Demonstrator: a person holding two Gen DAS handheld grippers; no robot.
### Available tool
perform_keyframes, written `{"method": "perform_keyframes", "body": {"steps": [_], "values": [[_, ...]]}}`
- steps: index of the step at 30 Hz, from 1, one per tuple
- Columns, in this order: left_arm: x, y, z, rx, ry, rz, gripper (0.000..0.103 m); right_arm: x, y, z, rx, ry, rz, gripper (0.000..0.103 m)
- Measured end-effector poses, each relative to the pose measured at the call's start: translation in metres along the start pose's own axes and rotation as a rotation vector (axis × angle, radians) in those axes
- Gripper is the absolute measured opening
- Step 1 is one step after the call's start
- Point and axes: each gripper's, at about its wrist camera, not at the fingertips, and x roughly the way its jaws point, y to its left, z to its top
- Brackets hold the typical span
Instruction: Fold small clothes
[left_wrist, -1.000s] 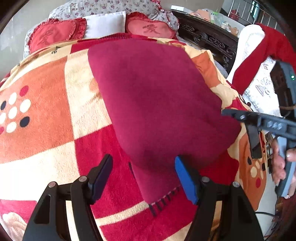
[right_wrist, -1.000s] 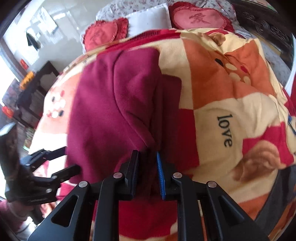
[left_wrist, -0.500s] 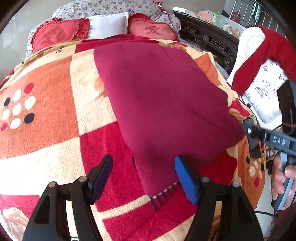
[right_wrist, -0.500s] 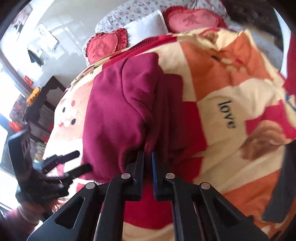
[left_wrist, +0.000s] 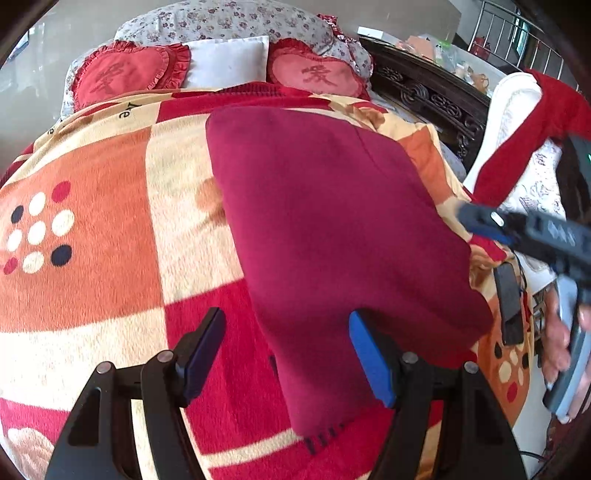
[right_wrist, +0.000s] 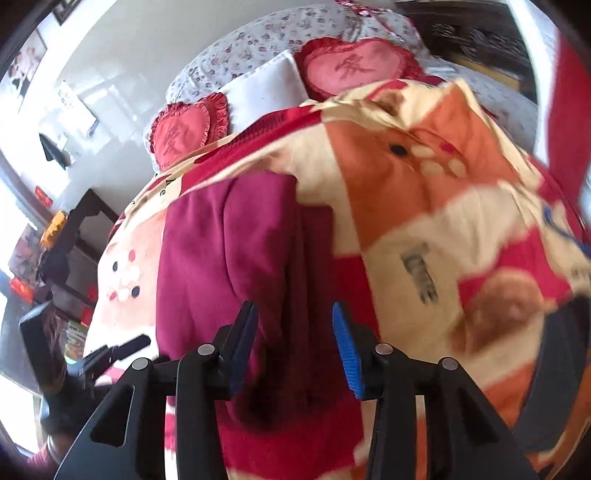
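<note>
A maroon garment (left_wrist: 332, 229) lies folded lengthwise on the patterned blanket (left_wrist: 92, 229); it also shows in the right wrist view (right_wrist: 229, 251). My left gripper (left_wrist: 286, 354) is open and empty, hovering over the garment's near end. My right gripper (right_wrist: 293, 347) is open, its jaws apart just above the garment's folded edge, holding nothing. The right gripper also shows at the right edge of the left wrist view (left_wrist: 491, 229). The left gripper shows low at the left of the right wrist view (right_wrist: 122, 347).
Two red heart cushions (left_wrist: 125, 74) and a white pillow (left_wrist: 229, 62) lie at the head of the bed. A dark carved bed frame (left_wrist: 432, 96) runs along the right. A white and red cloth pile (left_wrist: 524, 129) sits beyond it.
My right gripper has opened and let go of the garment's edge, which now lies on the fold. The left gripper has stayed open, shifting slightly nearer.
</note>
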Motion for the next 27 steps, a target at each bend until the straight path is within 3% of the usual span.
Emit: {"method": "perform_keyframes", "body": {"steps": [5,8,12,15,20,25,27], "values": [[0.007,-0.003,0.004,0.003,0.000,0.011,0.074,0.044,0.020,0.033,-0.078,0.026,-0.055,0.022],[0.009,-0.004,0.006,0.008,-0.002,0.015,0.075,0.055,0.027,0.042,-0.123,0.028,-0.070,0.000],[0.015,-0.005,0.008,0.007,0.001,0.005,0.078,0.047,0.027,0.043,-0.172,-0.018,-0.115,0.000],[0.020,-0.008,0.008,0.010,0.005,-0.001,0.080,0.061,0.007,0.040,-0.118,0.001,-0.149,0.000],[0.023,-0.011,0.008,0.013,0.009,0.011,0.081,0.058,0.000,0.038,-0.072,-0.004,-0.124,0.000],[0.022,-0.011,0.007,0.004,0.005,0.017,0.081,0.027,0.015,0.033,-0.099,-0.038,-0.131,0.000],[0.021,-0.010,0.007,-0.001,0.004,0.018,0.081,0.018,0.022,0.026,-0.118,-0.045,-0.110,0.005]]}}
